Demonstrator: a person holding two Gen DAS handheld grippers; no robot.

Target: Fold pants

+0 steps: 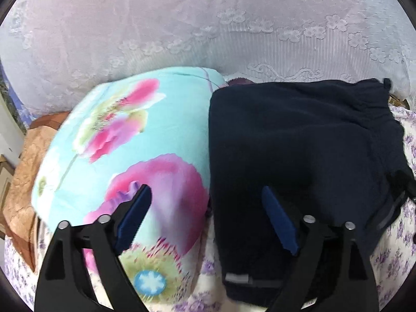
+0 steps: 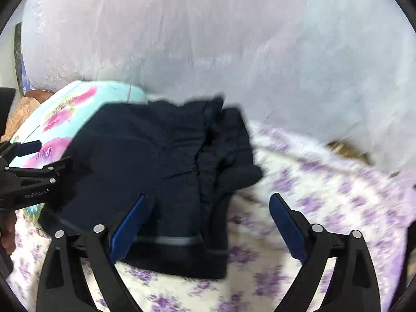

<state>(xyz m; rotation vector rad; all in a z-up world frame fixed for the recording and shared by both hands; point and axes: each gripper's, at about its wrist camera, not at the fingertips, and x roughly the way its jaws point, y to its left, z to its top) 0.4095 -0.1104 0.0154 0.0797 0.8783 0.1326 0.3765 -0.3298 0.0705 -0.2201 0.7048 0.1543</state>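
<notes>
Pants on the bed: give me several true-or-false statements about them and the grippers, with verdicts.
1. The dark navy pants lie folded on the purple-flowered sheet. True.
2. The right gripper is shut on the pants. False: it is open and holds nothing.
3. A turquoise floral pillow lies beside the pants. True.
4. The left gripper is shut. False: it is open.
5. The pants are red. False: they are dark navy.

A flowered pillow point(image 1: 122, 161) crowds the pants' point(image 1: 299, 156) left edge, while bare bedsheet point(image 2: 325, 202) lies open to their right.
</notes>
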